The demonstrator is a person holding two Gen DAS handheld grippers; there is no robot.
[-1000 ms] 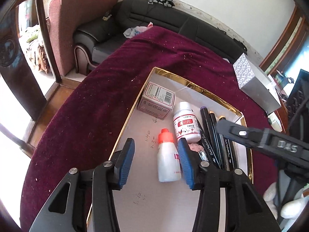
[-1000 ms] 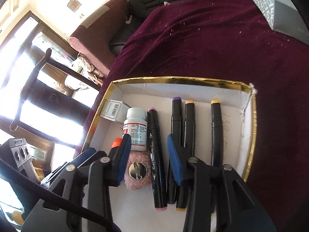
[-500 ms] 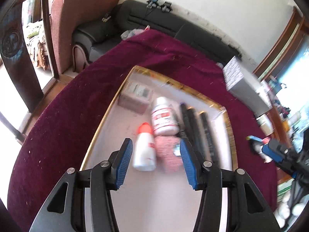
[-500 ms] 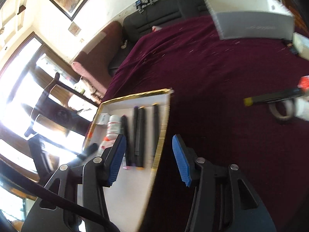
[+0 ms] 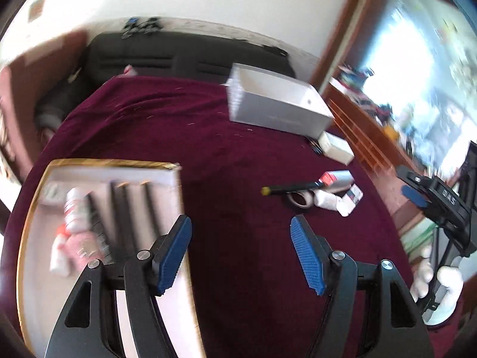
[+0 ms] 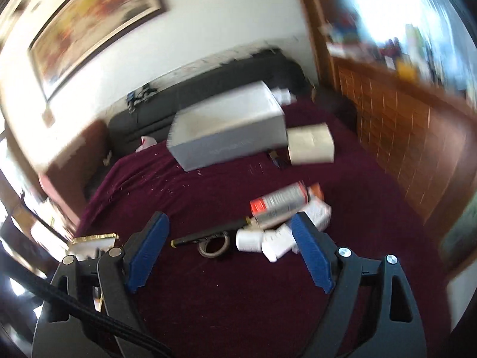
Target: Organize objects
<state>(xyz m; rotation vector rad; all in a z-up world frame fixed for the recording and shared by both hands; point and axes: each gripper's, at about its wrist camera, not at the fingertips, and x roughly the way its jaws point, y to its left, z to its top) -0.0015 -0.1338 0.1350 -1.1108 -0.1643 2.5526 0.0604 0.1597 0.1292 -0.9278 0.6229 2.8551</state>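
Left tongs [image 5: 240,253] wide apart, nothing between the blue pads, jaws just been opening; below them only the dark red cloth of the bench [image 5: 238,155]. Right tongs [image 6: 229,250] also spread wide and empty, jaws likewise just been opening.

Just left of the left tongs, and partly behind the left pad: shallow gold-rimmed tray [image 5: 113,162], lying flat on the cloth. Inside it, blurred: dark markers [image 5: 125,208] side by side, a white bottle with red label [image 5: 76,211], a small white bottle with orange cap [image 5: 58,250], something pink and fuzzy [image 5: 79,246]. In the right wrist view only a corner of this tray [image 6: 92,237], low and left of the left pad.

Ahead and right of the left tongs, well apart from the tray: small heap of loose things on the cloth. Seen between the right tongs and just beyond them: black marker with yellow end [image 6: 208,232], brown roll of tape [image 6: 213,246] touching it, white bottle on its side [image 6: 250,240], silver and red packet [image 6: 280,203] resting on the heap, white boxes [image 6: 317,213] partly behind the right pad.

Farther beyond the heap: long grey box [image 6: 229,137], small beige box [image 6: 310,144] just beside it. Behind the bench, black sofa [image 5: 179,56]. At the right edge of the left wrist view, the other gripper with a white-gloved hand [image 5: 441,277].
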